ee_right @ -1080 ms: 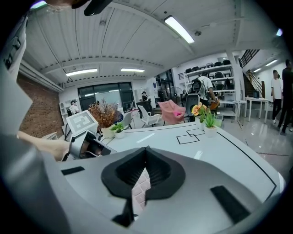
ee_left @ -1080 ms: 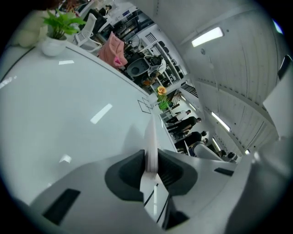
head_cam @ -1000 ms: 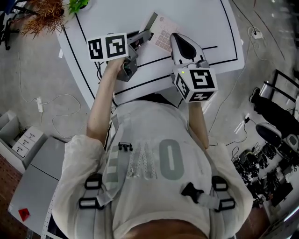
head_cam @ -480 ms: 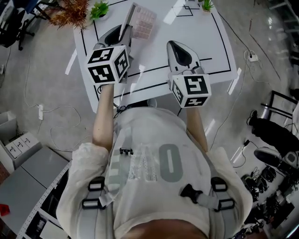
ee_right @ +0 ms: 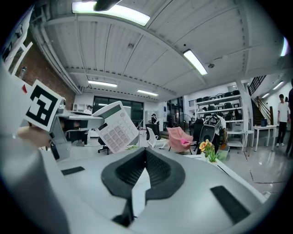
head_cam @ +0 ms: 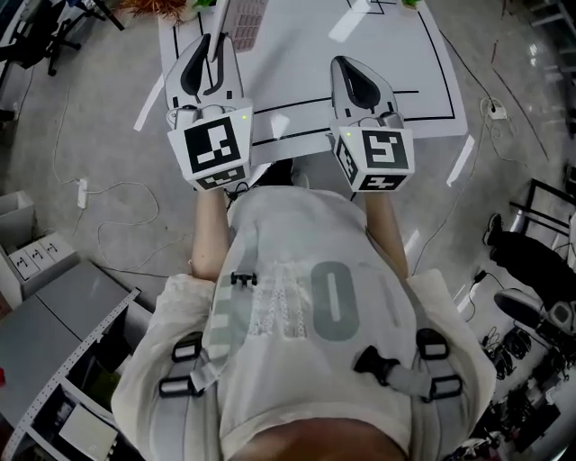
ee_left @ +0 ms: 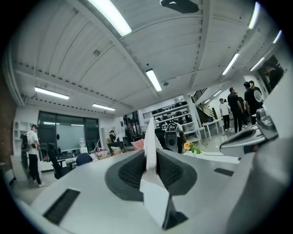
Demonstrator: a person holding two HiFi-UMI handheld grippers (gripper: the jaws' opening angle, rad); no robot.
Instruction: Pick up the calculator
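The calculator (head_cam: 245, 20), white with pinkish keys, is held up off the white table (head_cam: 306, 54) at the top of the head view. My left gripper (head_cam: 216, 40) is shut on its near edge. In the left gripper view the calculator (ee_left: 150, 146) shows edge-on as a thin white slab between the dark pads (ee_left: 132, 171). The right gripper view shows the calculator (ee_right: 114, 125) tilted in the air, keys facing the camera. My right gripper (head_cam: 346, 67) hovers to the right, level with the left one, its pads (ee_right: 158, 171) pressed together with nothing between them.
Potted plants (head_cam: 153, 4) stand at the table's far left corner, and a small flower pot (ee_right: 208, 153) sits ahead of the right gripper. Cables (head_cam: 99, 203) lie on the floor; a grey cabinet (head_cam: 63, 324) is at lower left. People (ee_left: 249, 98) stand far off.
The left gripper has risen from the table with the calculator and rolled, so its marker cube now faces up. The right gripper has risen a little too.
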